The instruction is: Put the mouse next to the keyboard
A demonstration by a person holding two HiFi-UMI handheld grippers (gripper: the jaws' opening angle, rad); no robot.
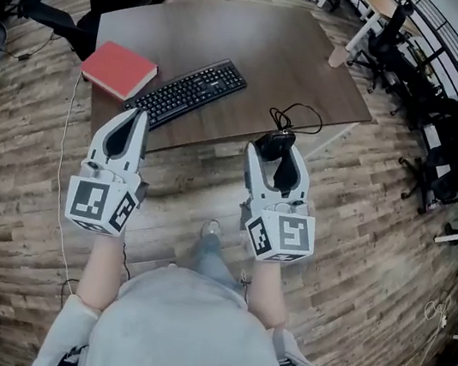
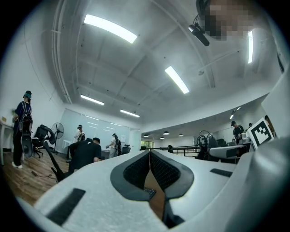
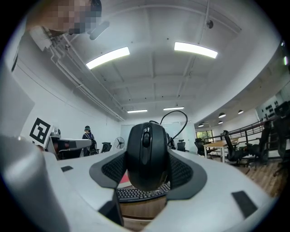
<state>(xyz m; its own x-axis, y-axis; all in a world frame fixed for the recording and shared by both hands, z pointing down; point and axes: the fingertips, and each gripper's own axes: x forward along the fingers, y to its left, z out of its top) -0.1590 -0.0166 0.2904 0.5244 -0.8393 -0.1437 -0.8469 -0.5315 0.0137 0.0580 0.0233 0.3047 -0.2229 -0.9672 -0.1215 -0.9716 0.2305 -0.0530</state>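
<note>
A black wired mouse point(image 3: 147, 154) sits between the pads of my right gripper point(image 3: 147, 168), which is shut on it. In the head view that mouse point(image 1: 274, 144) is held at the table's near edge, its cable point(image 1: 302, 117) looping onto the tabletop. A black keyboard point(image 1: 187, 92) lies diagonally on the brown table point(image 1: 278, 47), left of the mouse. My left gripper point(image 1: 132, 116) is just in front of the keyboard's near end, jaws shut with nothing between them; its own view shows the pads point(image 2: 138, 171) meeting at the tips.
A red book point(image 1: 118, 69) lies on the table's left corner. A person in black stands at the table's far left. Office chairs point(image 1: 396, 41) and desks stand to the right. A white cable point(image 1: 63, 159) trails over the wooden floor at left.
</note>
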